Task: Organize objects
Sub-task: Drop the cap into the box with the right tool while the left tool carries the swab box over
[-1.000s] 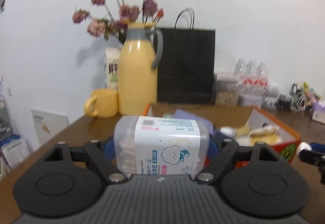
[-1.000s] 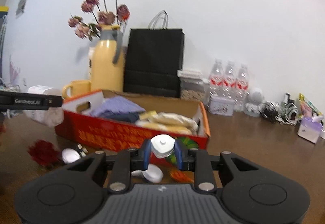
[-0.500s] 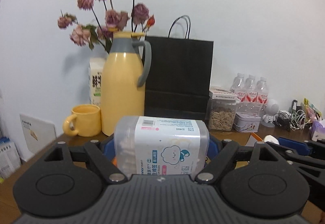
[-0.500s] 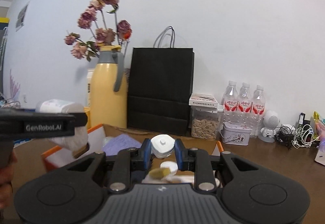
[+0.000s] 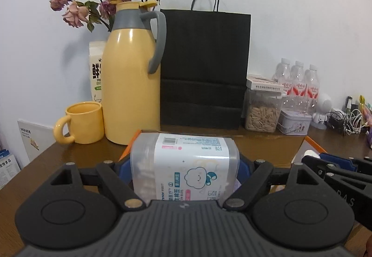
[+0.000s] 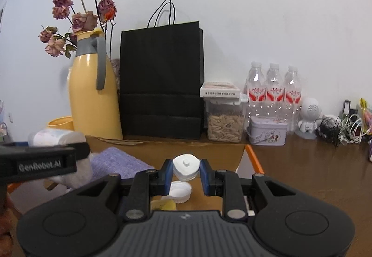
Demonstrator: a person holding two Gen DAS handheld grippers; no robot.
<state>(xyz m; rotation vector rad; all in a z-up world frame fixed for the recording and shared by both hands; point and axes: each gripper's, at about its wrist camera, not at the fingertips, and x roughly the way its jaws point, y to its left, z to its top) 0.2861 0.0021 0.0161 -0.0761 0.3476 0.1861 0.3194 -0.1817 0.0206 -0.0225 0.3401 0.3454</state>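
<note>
Left gripper (image 5: 184,168): jaws clamped on a clear plastic cotton-swab box with a white printed label (image 5: 186,168), held above the near edge of an orange-rimmed cardboard box (image 6: 252,154).

Right gripper (image 6: 186,169): jaws clamped on a small white rounded plastic device (image 6: 186,166), held over the box interior.

Box contents visible: folded lavender cloth (image 6: 116,162), white round cap (image 6: 179,191), yellowish item, partly hidden.

Along the tabletop's far edge: clear lidded canister of seeds (image 6: 224,120), lavender tin (image 6: 267,130), yellow thermal jug (image 5: 131,84), yellow mug (image 5: 80,123), black paper bag (image 5: 204,66).
</note>
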